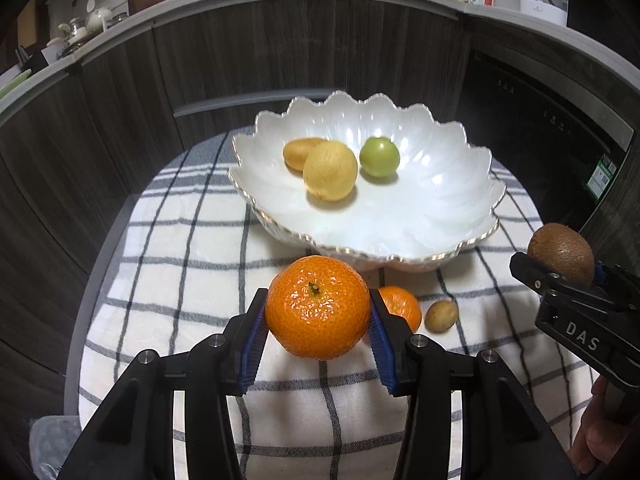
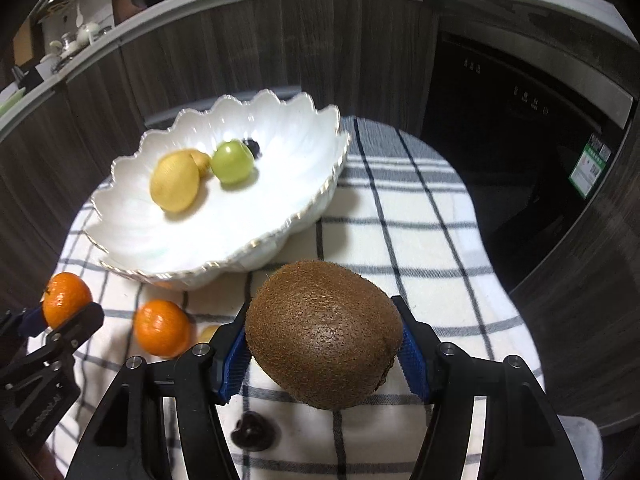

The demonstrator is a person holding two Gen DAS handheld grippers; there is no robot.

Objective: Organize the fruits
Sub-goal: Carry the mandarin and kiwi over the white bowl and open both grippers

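Lemon [image 1: 330,171] in bowl [image 1: 452,208]; mandarin [image 1: 400,307] before it

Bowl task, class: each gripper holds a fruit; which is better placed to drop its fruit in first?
Probably left: the left gripper, holding the mandarin, faces the bowl squarely; the right gripper's kiwi sits off to its side.

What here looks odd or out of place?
Little stands out. A dark, heart-shaped piece lies alone on the checked cloth, apart from the scalloped bowl; what it is, I cannot tell.
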